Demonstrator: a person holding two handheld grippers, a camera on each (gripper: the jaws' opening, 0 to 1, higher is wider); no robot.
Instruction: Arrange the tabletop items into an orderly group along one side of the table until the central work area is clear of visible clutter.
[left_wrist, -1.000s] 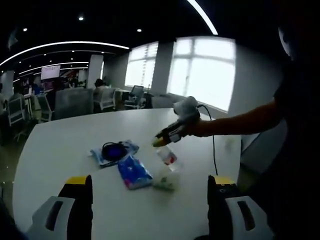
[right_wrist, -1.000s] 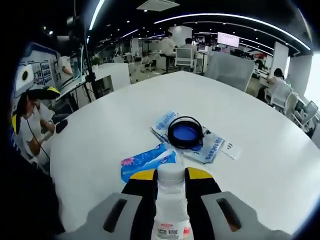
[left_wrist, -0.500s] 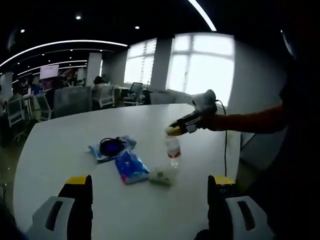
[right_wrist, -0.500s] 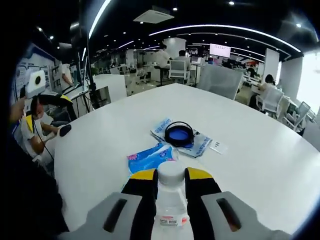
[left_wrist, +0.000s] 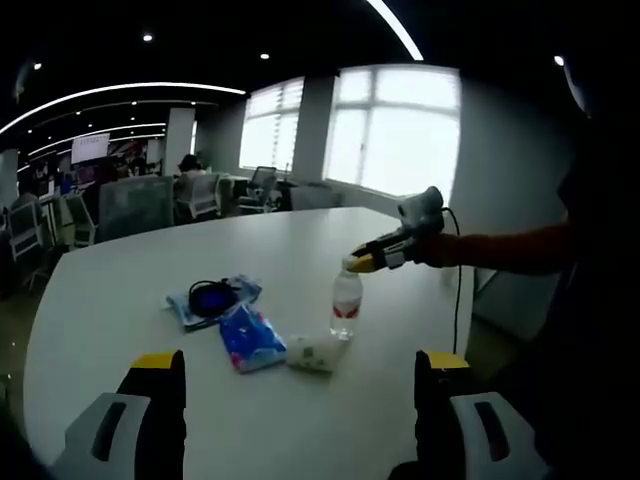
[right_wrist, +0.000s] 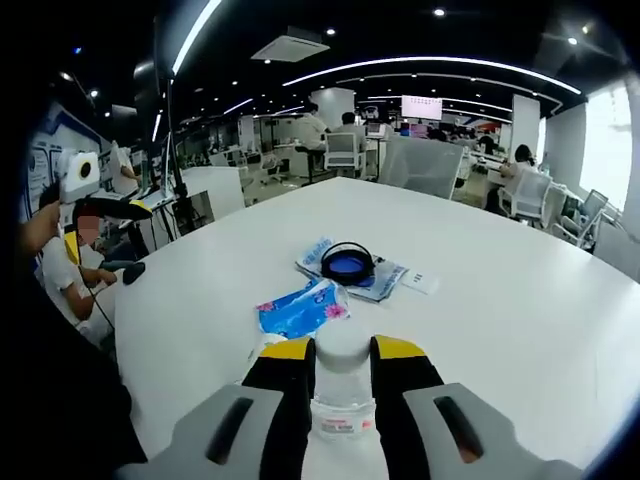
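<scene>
In the left gripper view a clear water bottle (left_wrist: 346, 305) with a red label stands upright on the white table (left_wrist: 120, 290). My right gripper (left_wrist: 362, 263) reaches in from the right and is shut on its cap. Beside the bottle lie a small white pack (left_wrist: 313, 352), a blue tissue pack (left_wrist: 248, 338) and a blue pouch (left_wrist: 236, 292) with a black ring (left_wrist: 207, 297) on it. My left gripper (left_wrist: 300, 400) hangs open near the table's edge, holding nothing. In the right gripper view the right gripper (right_wrist: 342, 372) grips the bottle (right_wrist: 341, 412), with the tissue pack (right_wrist: 300, 308) and ring (right_wrist: 348, 265) beyond.
A white card (right_wrist: 420, 283) lies beside the pouch (right_wrist: 383, 282). Office chairs (right_wrist: 430, 165) and desks stand past the table's far edge, and bright windows (left_wrist: 400, 130) show behind. A person's sleeve (left_wrist: 500, 250) stretches over the table's right side. Bare tabletop (right_wrist: 520, 300) surrounds the small pile.
My right gripper has swung the tilted bottle upright and carried it a little to the right of the pile. My left gripper has stayed open and drawn back slightly.
</scene>
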